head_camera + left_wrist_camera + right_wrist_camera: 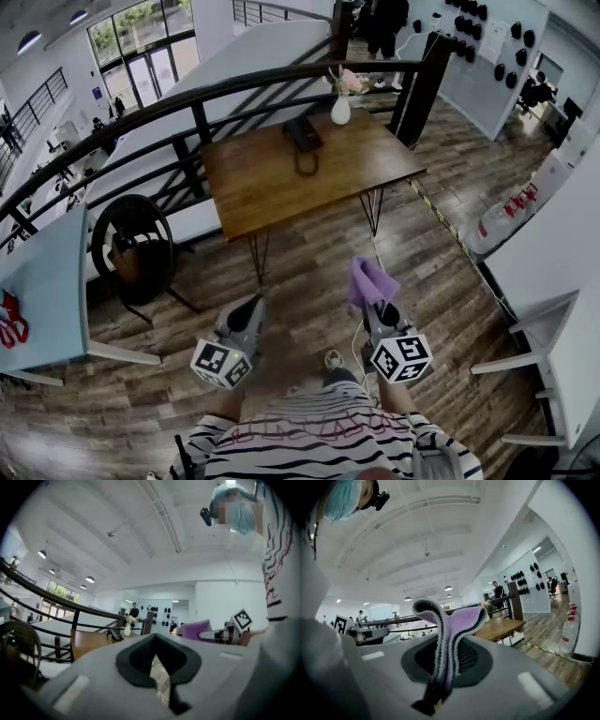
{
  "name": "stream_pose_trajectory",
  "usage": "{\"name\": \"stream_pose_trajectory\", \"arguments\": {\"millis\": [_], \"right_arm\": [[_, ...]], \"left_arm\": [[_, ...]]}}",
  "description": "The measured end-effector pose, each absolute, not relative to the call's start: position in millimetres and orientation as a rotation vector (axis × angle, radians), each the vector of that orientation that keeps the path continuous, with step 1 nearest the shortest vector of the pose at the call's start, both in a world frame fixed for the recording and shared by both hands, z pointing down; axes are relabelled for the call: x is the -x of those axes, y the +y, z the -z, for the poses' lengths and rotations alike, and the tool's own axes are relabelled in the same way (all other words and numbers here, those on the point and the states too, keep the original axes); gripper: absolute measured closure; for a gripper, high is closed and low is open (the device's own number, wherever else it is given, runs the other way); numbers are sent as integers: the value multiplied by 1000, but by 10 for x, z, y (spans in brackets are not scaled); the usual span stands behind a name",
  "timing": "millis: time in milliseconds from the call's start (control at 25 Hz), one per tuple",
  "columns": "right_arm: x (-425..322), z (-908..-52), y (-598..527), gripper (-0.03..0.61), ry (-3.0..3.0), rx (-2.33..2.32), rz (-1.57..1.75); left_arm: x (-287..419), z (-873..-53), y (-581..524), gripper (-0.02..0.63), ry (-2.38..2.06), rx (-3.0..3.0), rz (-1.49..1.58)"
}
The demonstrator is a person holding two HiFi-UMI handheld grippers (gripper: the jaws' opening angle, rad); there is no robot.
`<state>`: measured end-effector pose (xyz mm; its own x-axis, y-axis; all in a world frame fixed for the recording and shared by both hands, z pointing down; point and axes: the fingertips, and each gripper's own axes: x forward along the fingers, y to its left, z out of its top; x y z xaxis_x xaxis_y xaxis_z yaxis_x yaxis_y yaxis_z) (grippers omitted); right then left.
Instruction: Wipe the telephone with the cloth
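On the table (281, 192) at twelve o'clock sits the phone (303, 134); my right gripper (377, 307) pinches the soft, floppy-looking cloth (367, 281) by one edge, while my left gripper (250, 307) is closed on nothing.

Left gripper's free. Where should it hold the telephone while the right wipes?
Likely the left edge of the telephone, approached from the left side of the table: the vase stands close on its right and the cord loops toward the near edge. That leaves the top free for the cloth in the right gripper. Handset detail too small to judge.
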<state>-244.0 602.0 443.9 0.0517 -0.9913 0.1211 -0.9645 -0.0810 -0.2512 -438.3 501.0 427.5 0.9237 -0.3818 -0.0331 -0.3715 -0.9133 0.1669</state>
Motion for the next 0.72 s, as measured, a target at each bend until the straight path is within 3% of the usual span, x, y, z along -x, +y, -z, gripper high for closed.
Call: {"name": "stream_pose_trajectory", "arguments": {"millis": [440,720], "right_arm": [[1881,-4549,5507,545,2069,2147,457],[1155,-4524,4828,545,2104,2104,484]], "left_arm": [[3903,-4408,4494,612,-618,-2887,87],[3151,-4364,3868,612,-645,-2889,60]]}}
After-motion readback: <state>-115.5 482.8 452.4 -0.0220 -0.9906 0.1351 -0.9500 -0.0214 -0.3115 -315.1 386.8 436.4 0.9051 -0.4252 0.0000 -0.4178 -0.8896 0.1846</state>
